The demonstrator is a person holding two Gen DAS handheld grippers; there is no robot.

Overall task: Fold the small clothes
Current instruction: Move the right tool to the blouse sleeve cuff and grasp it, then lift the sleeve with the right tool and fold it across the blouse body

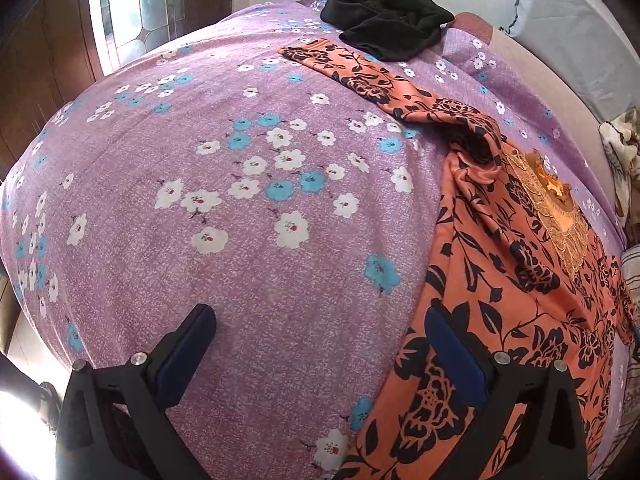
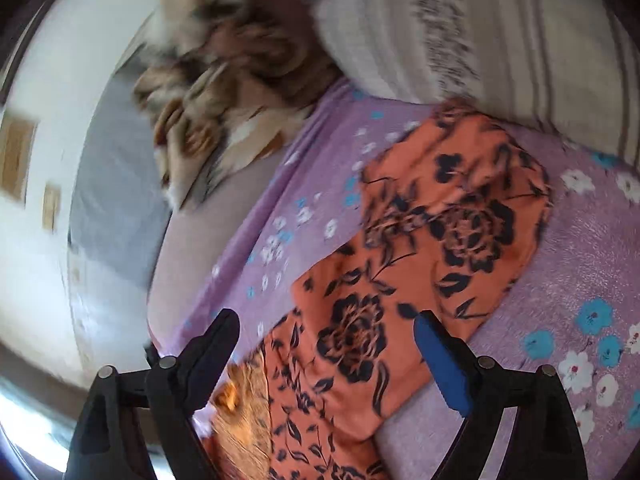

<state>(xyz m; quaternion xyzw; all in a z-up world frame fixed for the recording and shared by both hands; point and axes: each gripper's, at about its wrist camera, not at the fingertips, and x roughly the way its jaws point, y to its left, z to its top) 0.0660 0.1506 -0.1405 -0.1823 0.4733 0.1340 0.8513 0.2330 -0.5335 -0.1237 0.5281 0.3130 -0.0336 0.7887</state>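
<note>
Left wrist view: both tools, left tool and right tool, open (nothing gripped) over the orange floral garment on the bed.

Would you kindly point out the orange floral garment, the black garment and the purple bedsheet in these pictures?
orange floral garment (image 1: 500, 280): left wrist view, on its printed body.
black garment (image 1: 384, 24): left wrist view, middle of the crumpled heap.
purple bedsheet (image 1: 240, 240): left wrist view, a bare stretch left of the orange garment.

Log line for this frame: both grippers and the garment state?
left gripper: open, empty | right gripper: open, empty | orange floral top: spread on purple bedsheet, unfolded | black garment: untouched
</note>
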